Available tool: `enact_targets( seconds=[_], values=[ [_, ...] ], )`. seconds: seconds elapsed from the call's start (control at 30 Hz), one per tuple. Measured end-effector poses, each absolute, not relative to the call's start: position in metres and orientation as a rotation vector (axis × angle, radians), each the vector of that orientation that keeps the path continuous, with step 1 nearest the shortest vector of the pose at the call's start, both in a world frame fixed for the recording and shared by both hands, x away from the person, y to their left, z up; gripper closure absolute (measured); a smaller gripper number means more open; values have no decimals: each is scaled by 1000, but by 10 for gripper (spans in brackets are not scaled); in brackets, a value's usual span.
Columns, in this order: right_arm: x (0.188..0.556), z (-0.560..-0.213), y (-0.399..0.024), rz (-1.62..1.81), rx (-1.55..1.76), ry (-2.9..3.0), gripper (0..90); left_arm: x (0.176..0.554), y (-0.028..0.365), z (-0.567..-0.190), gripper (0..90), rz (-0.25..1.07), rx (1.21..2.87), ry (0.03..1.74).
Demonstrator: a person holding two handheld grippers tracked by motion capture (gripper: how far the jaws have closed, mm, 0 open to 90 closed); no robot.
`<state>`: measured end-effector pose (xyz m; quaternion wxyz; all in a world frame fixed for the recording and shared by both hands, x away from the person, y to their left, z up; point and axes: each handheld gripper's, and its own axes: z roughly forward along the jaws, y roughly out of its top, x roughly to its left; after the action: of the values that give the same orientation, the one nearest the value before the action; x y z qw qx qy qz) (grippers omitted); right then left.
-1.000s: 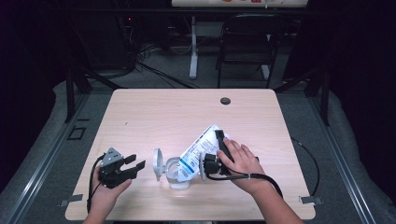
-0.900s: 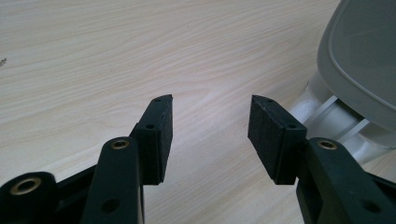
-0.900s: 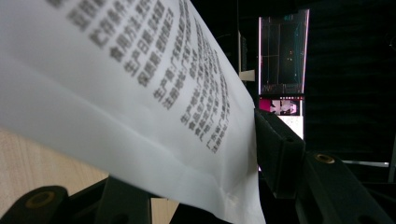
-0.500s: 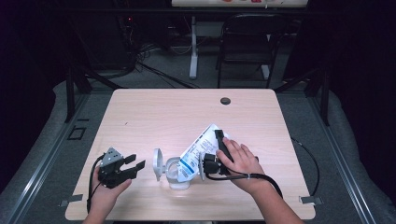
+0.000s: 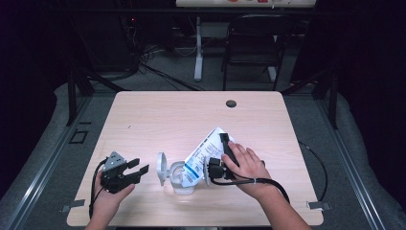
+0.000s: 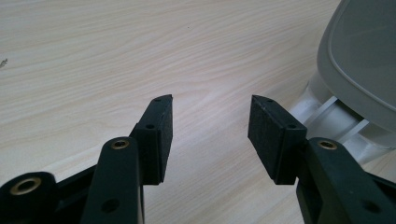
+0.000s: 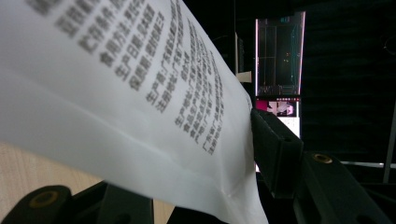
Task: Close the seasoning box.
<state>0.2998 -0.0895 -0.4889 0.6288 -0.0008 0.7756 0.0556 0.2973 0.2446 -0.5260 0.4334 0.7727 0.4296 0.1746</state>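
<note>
Nothing has shifted since a moment ago: my left gripper [image 5: 136, 172] waits open and empty beside the small clear plastic container [image 5: 182, 178] with its round grey lid [image 5: 161, 168] flipped up. My right gripper [image 5: 221, 165] clamps the white printed pouch [image 5: 203, 155], tilted mouth-down into it; I should keep the spout centred and pour slowly. Pale wooden table [image 5: 167, 115], dark room behind.

A pale wooden table [image 5: 158, 120] (dark round hole [image 5: 231, 103] near its far edge) carries a clear lidded container [image 5: 178, 176].
</note>
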Motion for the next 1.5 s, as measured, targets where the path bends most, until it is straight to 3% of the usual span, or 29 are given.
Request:
enact_targets(
  seconds=[1.5],
  values=[
    [298, -485, -88, 151, -23, 1750, 559, 297, 245, -526, 508, 437, 1923, 1066]
  ],
)
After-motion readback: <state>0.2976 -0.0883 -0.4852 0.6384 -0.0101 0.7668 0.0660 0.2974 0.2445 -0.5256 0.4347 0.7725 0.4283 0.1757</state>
